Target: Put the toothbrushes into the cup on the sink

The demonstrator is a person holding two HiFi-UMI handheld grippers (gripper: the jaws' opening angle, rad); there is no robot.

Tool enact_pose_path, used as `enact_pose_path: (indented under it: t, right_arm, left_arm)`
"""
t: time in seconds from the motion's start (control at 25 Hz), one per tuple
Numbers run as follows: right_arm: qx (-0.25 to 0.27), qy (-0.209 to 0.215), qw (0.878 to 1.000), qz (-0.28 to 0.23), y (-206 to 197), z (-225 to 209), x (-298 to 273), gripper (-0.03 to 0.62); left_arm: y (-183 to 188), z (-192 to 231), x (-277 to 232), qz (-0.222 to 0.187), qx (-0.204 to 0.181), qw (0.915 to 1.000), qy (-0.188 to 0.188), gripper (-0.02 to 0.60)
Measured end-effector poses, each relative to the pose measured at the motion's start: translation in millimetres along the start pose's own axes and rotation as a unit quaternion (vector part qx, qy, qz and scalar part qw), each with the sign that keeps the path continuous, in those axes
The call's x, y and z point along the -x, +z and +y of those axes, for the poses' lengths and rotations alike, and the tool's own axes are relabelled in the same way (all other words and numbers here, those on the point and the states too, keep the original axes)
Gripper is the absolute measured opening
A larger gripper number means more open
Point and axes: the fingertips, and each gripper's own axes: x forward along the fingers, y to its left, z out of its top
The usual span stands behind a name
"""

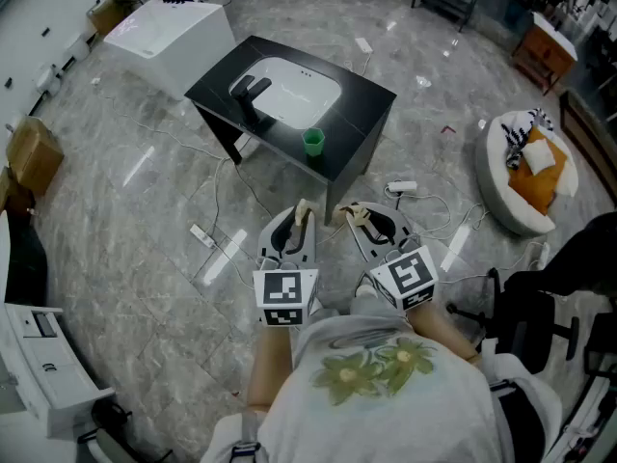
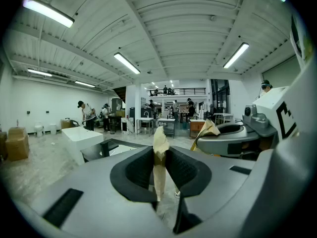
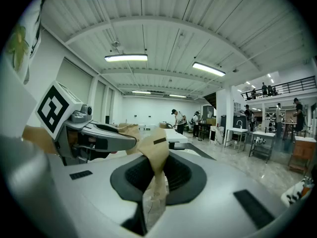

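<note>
While left gripper (image 1: pixel 301 215), right gripper (image 1: pixel 359 217) tight on toothbrushes (image 2: pixel 159 155), sink table (image 1: pixel 364 114) on marble floor (image 1: pixel 145 172).

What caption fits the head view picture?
Left gripper and right gripper hold wrapped toothbrushes, facing the green cup on the sink.

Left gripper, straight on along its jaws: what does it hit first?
Probably the near edge of the black sink table, by the small green cup. Height is unclear, so it may pass above.

Green cup (image 1: pixel 313 142) — black counter (image 1: pixel 364 102)
</note>
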Motion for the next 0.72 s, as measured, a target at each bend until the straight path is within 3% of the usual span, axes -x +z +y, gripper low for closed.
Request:
enact_pose_path:
  t: [0.36, 0.72]
  right_arm:
    - [0.002, -0.028, 1.000, 0.011, -17.7, 24.2, -8.3, 0.065]
    - [-0.014, -0.042, 0.999, 0.026, -30.6, -26.1, -53.3, 0.066]
  left_arm:
    - [-21.4, 29.9, 6.6, 0.003, 0.014, 0.9997, -0.021, 0.089]
    - [-24.9, 69.3, -36.6, 0.013, 0.037, 0.9992, -0.010, 0.089]
